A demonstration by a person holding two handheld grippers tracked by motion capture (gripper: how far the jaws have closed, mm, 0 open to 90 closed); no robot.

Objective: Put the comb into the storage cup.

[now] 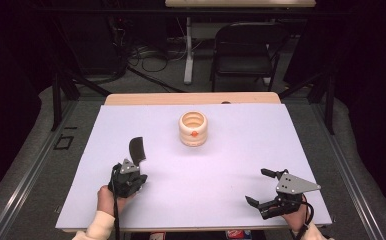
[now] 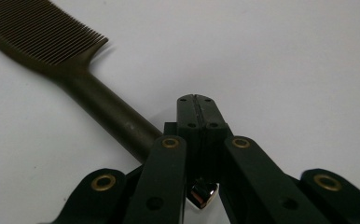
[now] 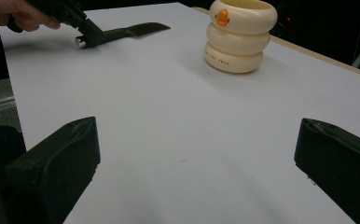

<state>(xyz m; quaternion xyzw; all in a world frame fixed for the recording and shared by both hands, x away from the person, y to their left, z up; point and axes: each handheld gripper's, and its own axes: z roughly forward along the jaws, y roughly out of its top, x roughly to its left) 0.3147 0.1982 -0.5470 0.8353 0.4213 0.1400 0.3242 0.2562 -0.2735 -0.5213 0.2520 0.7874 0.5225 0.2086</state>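
Up close, comb (image 2: 43, 35) teeth visible beside left gripper (image 2: 197, 100).

The high view is bright only in the middle: light from above falls on the pale worktop (image 1: 206, 170), which reads slightly lilac, while the room around it sinks into near black. Shadows there are short and soft, and the picture is somewhat grainy. In the left gripper view the comb (image 2: 52, 42) is sharp enough to show its teeth; the near black gripper parts at the bottom are softer and dim, with one small glint on metal. In the right gripper view the near jaws are blurred, the cup (image 3: 238, 37) is fairly crisp and casts a faint shadow toward the camera.
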